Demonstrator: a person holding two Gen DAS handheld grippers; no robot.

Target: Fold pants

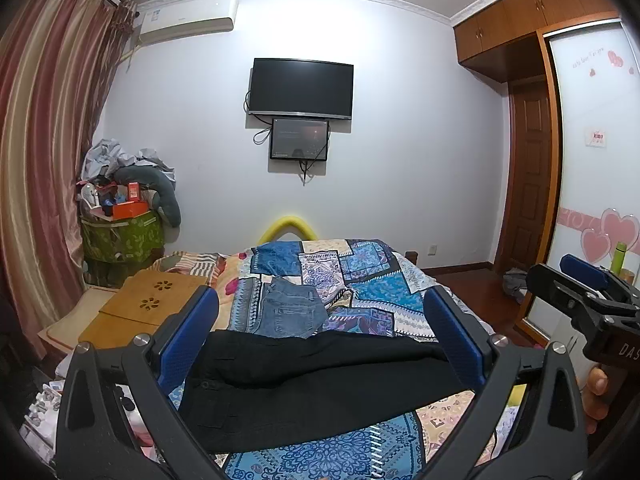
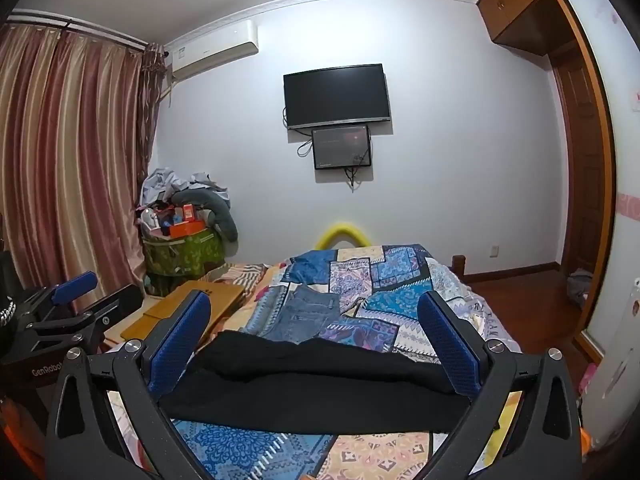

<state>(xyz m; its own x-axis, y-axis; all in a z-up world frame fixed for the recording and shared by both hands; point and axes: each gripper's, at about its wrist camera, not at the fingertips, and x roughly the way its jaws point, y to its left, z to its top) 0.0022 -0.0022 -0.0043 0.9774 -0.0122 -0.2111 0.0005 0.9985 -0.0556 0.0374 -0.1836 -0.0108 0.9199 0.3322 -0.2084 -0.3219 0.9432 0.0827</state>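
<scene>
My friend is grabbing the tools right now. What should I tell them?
Left tool: open, empty, held above the bed.
Right tool: open, empty, beside it.
Black pants: spread flat across the quilt, just ahead of both tools, not folded yet.
Jeans: folded, lying behind the black pants.
Left to do: grip the black pants and fold them.

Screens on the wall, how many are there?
2. The big dark TV hangs high on the white wall, and a smaller screen sits right under it, with cables hanging down. None looks hidden.
</scene>
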